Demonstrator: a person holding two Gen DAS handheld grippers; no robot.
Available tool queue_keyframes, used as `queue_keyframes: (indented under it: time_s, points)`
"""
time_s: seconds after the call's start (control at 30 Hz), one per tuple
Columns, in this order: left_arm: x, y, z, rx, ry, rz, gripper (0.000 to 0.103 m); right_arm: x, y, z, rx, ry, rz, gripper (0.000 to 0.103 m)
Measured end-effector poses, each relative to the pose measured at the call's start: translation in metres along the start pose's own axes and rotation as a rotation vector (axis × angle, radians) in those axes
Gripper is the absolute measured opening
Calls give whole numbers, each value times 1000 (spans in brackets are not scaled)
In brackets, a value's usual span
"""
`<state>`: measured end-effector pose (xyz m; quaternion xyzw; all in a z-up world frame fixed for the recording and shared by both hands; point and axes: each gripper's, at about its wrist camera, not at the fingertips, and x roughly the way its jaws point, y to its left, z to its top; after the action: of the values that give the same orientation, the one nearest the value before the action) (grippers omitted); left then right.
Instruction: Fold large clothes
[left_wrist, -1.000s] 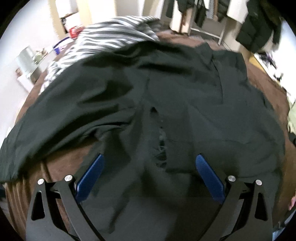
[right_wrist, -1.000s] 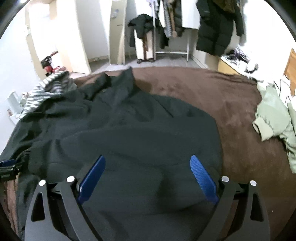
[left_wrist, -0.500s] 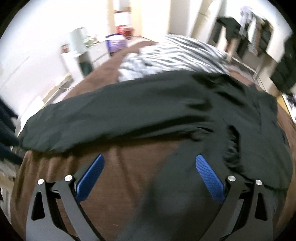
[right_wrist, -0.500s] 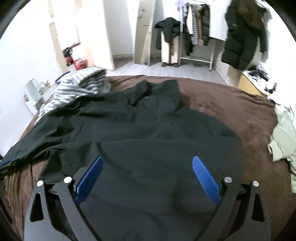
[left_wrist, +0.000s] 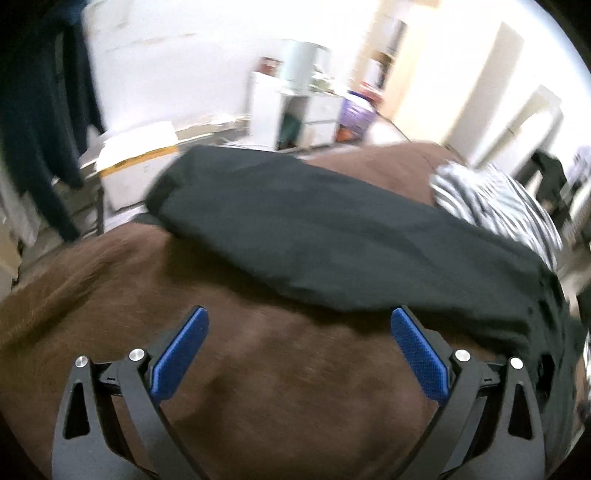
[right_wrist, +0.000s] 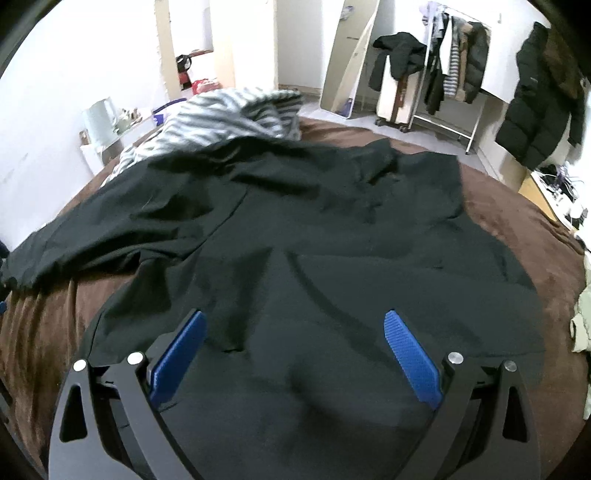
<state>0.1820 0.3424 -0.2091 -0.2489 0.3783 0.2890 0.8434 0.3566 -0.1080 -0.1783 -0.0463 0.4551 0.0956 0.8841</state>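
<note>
A large black jacket lies spread on the bed with its brown cover, one sleeve stretched out to the jacket's left toward the bed edge. The left hand-held gripper hovers over bare cover just short of that sleeve, jaws wide apart, holding nothing. The right hand-held gripper hangs above the jacket's lower body, equally spread and empty. The step in hand looks like folding the sleeve inward: pinch near the cuff, lift low, and lay it flat across the body without dragging the rest. A striped garment lies beyond the jacket's collar.
</note>
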Motion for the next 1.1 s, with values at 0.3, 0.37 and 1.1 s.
queue_keyframes:
  time_s: [0.3, 0.37, 1.1]
  points:
    - [35, 47, 12, -159, -5, -40, 94, 36, 50, -17, -45, 49, 58, 96]
    - [43, 54, 16, -196, 4, -77, 88, 42, 60, -18, -55, 54, 75, 96]
    - [32, 14, 77, -22, -58, -126, 7, 112, 103, 37, -35, 47, 193, 57]
